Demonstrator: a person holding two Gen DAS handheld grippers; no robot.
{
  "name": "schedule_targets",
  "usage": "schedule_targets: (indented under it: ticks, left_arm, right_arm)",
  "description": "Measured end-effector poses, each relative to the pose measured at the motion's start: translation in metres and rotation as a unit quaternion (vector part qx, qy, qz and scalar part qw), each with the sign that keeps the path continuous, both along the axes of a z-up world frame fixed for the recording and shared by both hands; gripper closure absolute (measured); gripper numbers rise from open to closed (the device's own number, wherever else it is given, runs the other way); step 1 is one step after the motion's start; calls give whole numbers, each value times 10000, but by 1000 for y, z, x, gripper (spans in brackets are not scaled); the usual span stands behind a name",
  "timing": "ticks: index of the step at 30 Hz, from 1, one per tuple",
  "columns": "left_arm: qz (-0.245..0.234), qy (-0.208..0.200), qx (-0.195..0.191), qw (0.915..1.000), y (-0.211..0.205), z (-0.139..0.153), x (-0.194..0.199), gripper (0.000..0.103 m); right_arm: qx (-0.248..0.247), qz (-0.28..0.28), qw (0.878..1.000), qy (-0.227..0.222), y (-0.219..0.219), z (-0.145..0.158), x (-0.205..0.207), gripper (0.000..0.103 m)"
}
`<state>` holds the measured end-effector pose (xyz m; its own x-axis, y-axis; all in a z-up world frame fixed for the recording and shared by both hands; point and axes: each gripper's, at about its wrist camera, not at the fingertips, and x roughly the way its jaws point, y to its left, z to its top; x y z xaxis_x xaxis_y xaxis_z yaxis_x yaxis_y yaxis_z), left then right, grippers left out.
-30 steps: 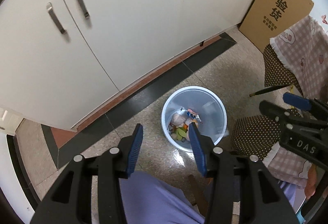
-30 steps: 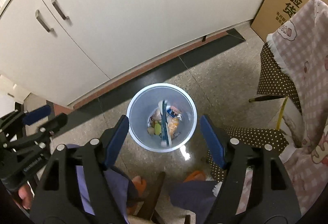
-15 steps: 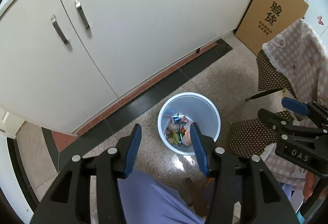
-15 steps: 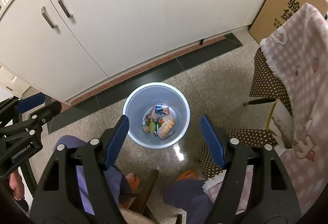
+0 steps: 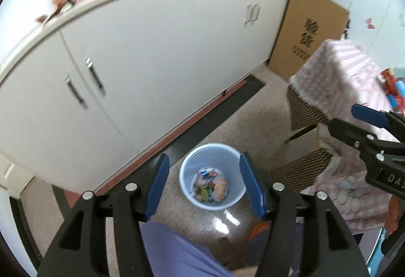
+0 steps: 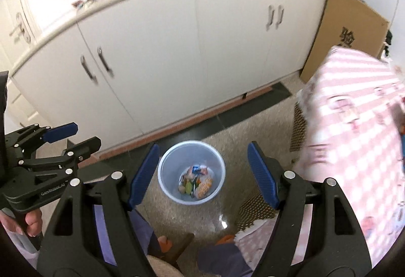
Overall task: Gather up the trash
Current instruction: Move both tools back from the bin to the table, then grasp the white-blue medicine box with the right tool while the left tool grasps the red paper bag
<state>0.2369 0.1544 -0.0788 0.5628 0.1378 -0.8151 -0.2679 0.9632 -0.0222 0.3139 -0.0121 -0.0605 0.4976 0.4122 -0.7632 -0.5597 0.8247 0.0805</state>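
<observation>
Both hand-held grippers have lifted away from the bin since the earlier frames; cupboard top now in view, left jaws just been opening.

Left hand-held gripper (image 5: 203, 184) open, nothing between its jaws; right hand-held gripper (image 6: 202, 175) wide open, empty. Below on the floor, upright pale-blue trash bin (image 6: 191, 172), mouth up, long axis vertical, wrappers (image 6: 196, 182) inside. Drop looks done; next likely needs another piece found, perhaps on the pink-check-clothed worktop (image 6: 354, 110) beyond.
</observation>
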Motion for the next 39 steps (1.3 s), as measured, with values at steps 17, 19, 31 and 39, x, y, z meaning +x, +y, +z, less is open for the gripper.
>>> schedule_targets:
  ticks: [17, 19, 31, 39]
  left_arm:
    - [-1258, -766, 92, 9891, -134, 65, 55, 35]
    - [-1406, -795, 111, 9868, -150, 67, 62, 34]
    - [-2331, -722, 52, 9697, -249, 60, 115, 26]
    - [-2534, -385, -62, 9666, -273, 41, 145, 26]
  right_arm:
    - [227, -1488, 9852, -820, -187, 62, 20, 13]
    - [195, -1719, 9814, -836, -212, 63, 26, 13]
    - [-399, -2332, 9703, -509, -297, 44, 82, 11]
    - [-528, -2202, 9739, -175, -293, 20, 119, 10]
